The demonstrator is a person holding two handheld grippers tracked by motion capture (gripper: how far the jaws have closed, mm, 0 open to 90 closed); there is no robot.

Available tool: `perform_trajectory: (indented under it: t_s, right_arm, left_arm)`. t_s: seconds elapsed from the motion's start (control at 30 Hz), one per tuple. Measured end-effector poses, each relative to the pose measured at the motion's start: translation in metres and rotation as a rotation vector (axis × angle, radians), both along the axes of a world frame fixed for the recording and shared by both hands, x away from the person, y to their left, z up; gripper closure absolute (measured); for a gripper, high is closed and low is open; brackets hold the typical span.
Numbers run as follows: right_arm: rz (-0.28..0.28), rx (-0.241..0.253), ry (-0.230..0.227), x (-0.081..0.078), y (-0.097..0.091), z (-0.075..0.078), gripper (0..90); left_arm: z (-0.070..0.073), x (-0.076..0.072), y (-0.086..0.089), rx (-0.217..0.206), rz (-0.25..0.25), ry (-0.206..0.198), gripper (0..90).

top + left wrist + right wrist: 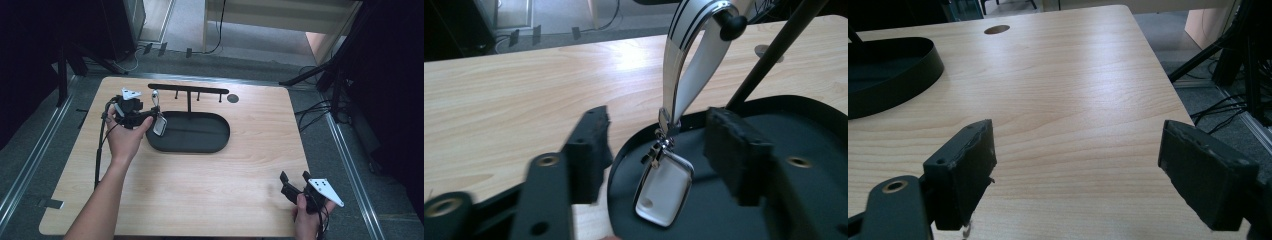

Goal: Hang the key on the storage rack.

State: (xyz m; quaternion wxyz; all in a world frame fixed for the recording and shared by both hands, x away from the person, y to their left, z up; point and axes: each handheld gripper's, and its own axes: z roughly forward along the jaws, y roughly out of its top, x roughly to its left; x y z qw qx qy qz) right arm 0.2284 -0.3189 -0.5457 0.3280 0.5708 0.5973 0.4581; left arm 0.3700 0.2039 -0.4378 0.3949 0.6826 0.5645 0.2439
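The keychain (674, 145) was hung from a peg of the black stand (188, 91), over its tray (200, 142). The left hand-held gripper (659, 150) was held apart around it; it could be snagged and pulled off during withdrawal.

wooden table (210, 175), black oval tray (200, 142)

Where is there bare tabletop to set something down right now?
The light wooden table is bare between the black oval tray and the near edge, and right of the tray up to the right gripper. It is crowded at the tray's left end, where the left gripper flanks the hanging white-strapped keychain.
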Motion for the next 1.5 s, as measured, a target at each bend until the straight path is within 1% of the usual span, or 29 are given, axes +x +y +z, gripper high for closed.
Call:
perform_trajectory:
  t_s: [0.07,0.13,0.23,0.27,0.3,0.33,0.37,0.4,0.47,0.53,0.57,0.6,0.63,0.67,0.7,0.73,0.8,0.83,0.87,0.93,1.0,1.03,1.07,1.13,1.2,1.23,1.27,1.4,1.5]
  right_arm:
    - [0.002,-0.004,-0.002,0.0,0.0,0.0,15.3]
    - [0.002,-0.007,-0.003,0.0,0.0,0.0,15.3]
    - [0.002,-0.007,-0.003,0.0,0.0,0.0,15.3]
    - [0.002,-0.008,-0.003,0.0,0.0,0.0,15.3]
    - [0.002,-0.008,-0.003,0.0,0.0,0.0,15.3]
    - [0.003,-0.008,-0.003,0.0,0.0,0.0,15.3]
    - [0.003,-0.009,-0.003,0.0,0.0,0.0,15.3]
    - [0.003,-0.009,-0.002,0.0,0.0,0.0,15.3]
    - [0.001,-0.01,-0.002,0.0,0.001,0.0,15.4]
    - [0.002,-0.01,0.0,0.0,0.001,0.0,15.4]
    - [0.002,-0.01,0.0,0.0,0.001,0.0,15.4]
    - [0.003,-0.014,0.0,0.0,0.002,0.0,15.5]
    - [0.003,-0.014,0.0,0.0,0.002,0.0,15.5]
    - [0.003,-0.016,0.0,0.0,0.002,0.0,15.5]
    - [0.003,-0.016,-0.001,0.0,0.002,0.0,15.4]
    - [0.003,-0.016,-0.001,0.0,0.002,0.0,15.4]
    - [0.004,-0.018,-0.001,0.0,0.002,0.0,15.5]
    - [0.004,-0.018,-0.001,0.0,0.002,0.0,15.5]
    - [0.004,-0.021,-0.001,0.0,0.002,0.0,15.5]
    - [0.005,-0.024,-0.002,0.0,0.002,0.0,15.6]
    - [0.005,-0.029,-0.002,0.0,0.003,0.0,15.7]
    - [0.005,-0.031,-0.002,0.0,0.003,0.0,15.7]
    - [0.007,-0.029,-0.001,0.0,0.003,0.0,15.6]
    - [0.008,-0.03,0.0,0.0,0.003,0.0,15.7]
    - [0.009,-0.036,-0.004,0.0,0.003,0.0,15.7]
    - [0.009,-0.036,-0.004,0.0,0.003,0.0,15.7]
    - [0.009,-0.034,-0.003,0.0,0.004,0.0,15.7]
    - [0.01,-0.034,-0.003,0.0,0.003,0.0,15.7]
    - [0.012,-0.04,-0.001,-0.001,0.004,0.0,15.8]
  left_arm:
    - [0.001,-0.003,0.002,-0.011,-0.007,0.007,29.0]
    - [0.002,-0.012,0.005,-0.005,-0.005,0.017,24.6]
    - [0.003,-0.021,0.012,-0.029,-0.004,0.029,13.2]
    - [0.002,-0.024,0.014,-0.047,-0.017,0.027,12.2]
    - [0.002,-0.024,0.014,-0.047,-0.017,0.027,10.7]
    - [0.002,-0.028,0.017,-0.061,-0.049,0.022,10.7]
    - [0.002,-0.031,0.018,-0.06,-0.068,0.019,0.0]
    - [0.002,-0.039,0.022,-0.058,-0.091,0.0,0.0]
    - [0.002,-0.043,0.023,-0.061,-0.093,-0.01,0.0]
    - [0.001,-0.055,0.026,-0.038,-0.079,-0.03,0.0]
    - [0.001,-0.055,0.026,-0.038,-0.079,-0.03,0.0]
    - [0.001,-0.062,0.029,-0.03,-0.076,-0.037,0.0]
    - [0.001,-0.062,0.029,-0.03,-0.076,-0.037,0.0]
    - [0.0,-0.066,0.031,-0.027,-0.072,-0.041,0.0]
    - [-0.001,-0.073,0.035,-0.035,-0.064,-0.053,0.0]
    - [-0.001,-0.073,0.035,-0.035,-0.064,-0.053,0.0]
    - [-0.004,-0.083,0.044,-0.044,-0.055,-0.064,0.0]
    - [-0.004,-0.083,0.044,-0.044,-0.055,-0.064,0.0]
    - [-0.007,-0.09,0.049,-0.046,-0.048,-0.071,0.0]
    - [-0.008,-0.093,0.051,-0.043,-0.047,-0.075,0.0]
    - [-0.012,-0.102,0.058,-0.04,-0.036,-0.087,0.0]
    - [-0.012,-0.102,0.058,-0.04,-0.036,-0.087,0.0]
    - [-0.015,-0.109,0.063,-0.04,-0.032,-0.097,0.0]
    - [-0.016,-0.113,0.065,-0.04,-0.03,-0.101,0.0]
    - [-0.02,-0.124,0.072,-0.044,-0.028,-0.12,0.0]
    - [-0.02,-0.124,0.072,-0.044,-0.028,-0.12,0.0]
    - [-0.023,-0.133,0.075,-0.041,-0.023,-0.137,0.0]
    - [-0.027,-0.145,0.08,-0.034,-0.018,-0.153,0.0]
    - [-0.031,-0.158,0.084,-0.051,-0.005,-0.168,0.0]
